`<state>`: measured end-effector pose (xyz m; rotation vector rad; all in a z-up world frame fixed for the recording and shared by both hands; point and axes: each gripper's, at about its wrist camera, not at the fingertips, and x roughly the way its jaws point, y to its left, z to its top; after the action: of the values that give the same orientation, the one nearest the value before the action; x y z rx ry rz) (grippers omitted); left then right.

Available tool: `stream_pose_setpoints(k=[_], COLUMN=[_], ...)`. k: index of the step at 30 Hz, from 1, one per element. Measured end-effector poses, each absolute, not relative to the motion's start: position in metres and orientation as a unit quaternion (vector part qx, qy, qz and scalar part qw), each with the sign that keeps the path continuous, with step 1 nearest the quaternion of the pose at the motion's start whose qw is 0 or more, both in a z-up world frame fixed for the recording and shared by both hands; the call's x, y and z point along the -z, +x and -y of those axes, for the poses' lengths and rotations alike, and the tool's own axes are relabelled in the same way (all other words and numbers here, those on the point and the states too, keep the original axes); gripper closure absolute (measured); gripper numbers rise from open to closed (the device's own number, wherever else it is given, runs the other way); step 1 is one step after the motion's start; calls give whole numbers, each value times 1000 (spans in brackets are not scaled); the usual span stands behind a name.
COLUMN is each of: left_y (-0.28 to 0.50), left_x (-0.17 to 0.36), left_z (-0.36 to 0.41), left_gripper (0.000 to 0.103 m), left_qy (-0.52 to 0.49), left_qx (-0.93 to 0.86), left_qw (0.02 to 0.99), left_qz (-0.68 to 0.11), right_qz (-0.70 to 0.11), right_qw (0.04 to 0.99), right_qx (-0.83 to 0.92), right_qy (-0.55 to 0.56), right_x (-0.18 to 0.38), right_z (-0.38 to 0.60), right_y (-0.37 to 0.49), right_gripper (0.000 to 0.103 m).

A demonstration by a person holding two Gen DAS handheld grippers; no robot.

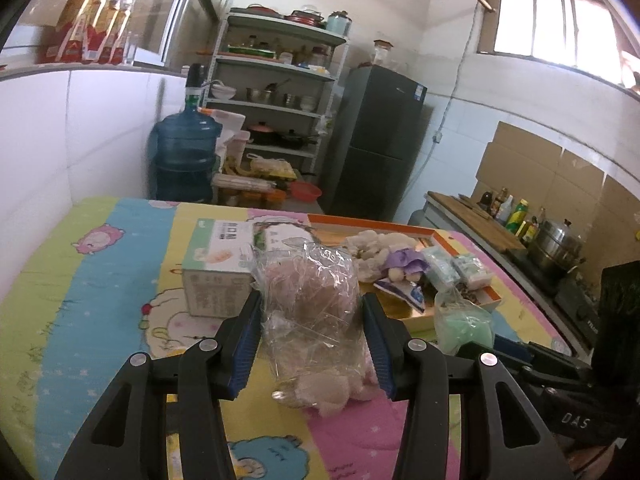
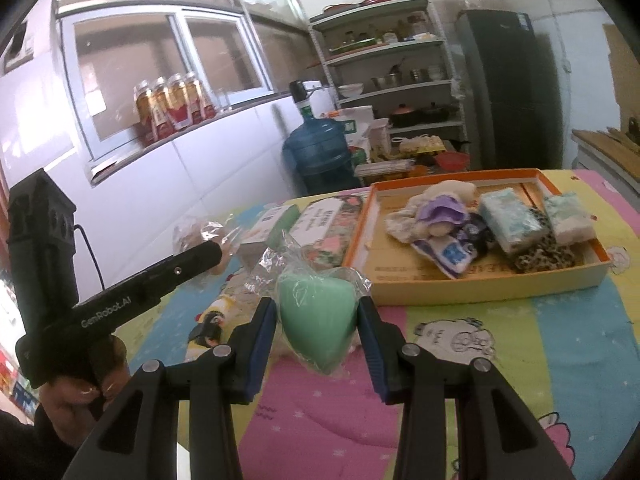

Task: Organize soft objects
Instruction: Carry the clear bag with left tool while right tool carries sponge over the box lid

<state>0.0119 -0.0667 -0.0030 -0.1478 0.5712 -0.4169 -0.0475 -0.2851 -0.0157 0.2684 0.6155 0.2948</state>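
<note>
Soft objects, two in hand. The pink plush toy in a crinkled clear plastic bag [image 1: 316, 312] sits between the pads of my left tongs [image 1: 312, 340], clamped on the wrap, carried just above the cartoon-print quilted surface [image 1: 100, 272]. The mint-green soft block in clear wrap [image 2: 316, 320] is pinched the same way in my right tongs [image 2: 316, 340], jaws narrower, pads pressing its sides.

Ahead: the shallow orange-rimmed cardboard tray [image 2: 480, 284]. Already in it are a cream and purple plush doll [image 2: 436, 216], two pale blue-green tissue packs [image 2: 512, 216], a leopard-print cloth [image 2: 540, 256] and a small blue-and-white sachet [image 2: 452, 256]. The near-left part of the tray floor looks bare.

Left of the tray on the surface: a white and green carton [image 1: 218, 264] and a flat floral-print packet [image 2: 332, 228], both outside the tray.

Step, as I judge it: transport, both items gripped and headed for the tray. Neither is over the rim yet.

Next move calls for lifting the green block clear over the near wall, setting it on the bare floor, then opening. The pink bag follows; it is bulky and slippery, so keep the grip firm and lower it before release.
</note>
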Motion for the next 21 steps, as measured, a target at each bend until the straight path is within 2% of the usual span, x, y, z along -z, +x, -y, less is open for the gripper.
stream_pose_setpoints(k=[21], left_y=[42], left_x=[15], left_z=[146], left_gripper=[53], left_qy=[-50], left_qx=[222], left_qw=[929], left_qz=[-293], right_qz=[-297], right_qw=[935], right_qx=[-101], right_qy=[167], right_x=[36], right_z=[361], right_y=[-33], right_gripper=[61])
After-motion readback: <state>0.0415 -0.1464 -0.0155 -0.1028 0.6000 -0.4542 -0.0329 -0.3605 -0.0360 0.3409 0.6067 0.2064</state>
